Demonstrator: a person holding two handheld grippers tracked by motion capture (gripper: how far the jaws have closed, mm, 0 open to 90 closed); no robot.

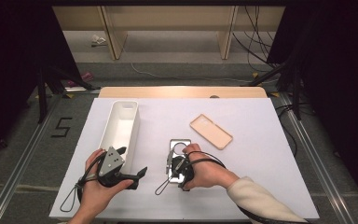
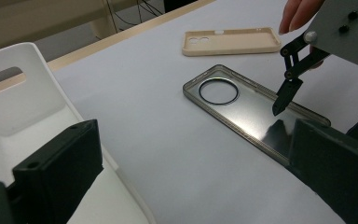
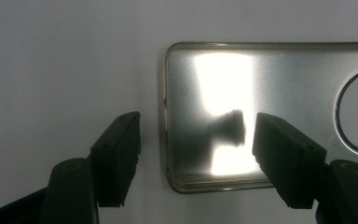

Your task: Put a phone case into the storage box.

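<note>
High view: a white tabletop carries a clear phone case with a smoky rim near the centre, lying flat with its open side up and a round camera cutout at its far end. A beige phone case lies well apart at two o'clock from it, and a long white bin stands at nine o'clock.

The right hand-held gripper hangs over the clear case's near end, jaws spread, one outside the long edge at nine o'clock and one over the glossy floor; the pads touch nothing. The left hand-held gripper rests by the bin, also spread and empty.

The clear case is likely light, thin, bendy and slick, lying flush on the tabletop. The raised side wall near the corner looks like the best place to pinch.
</note>
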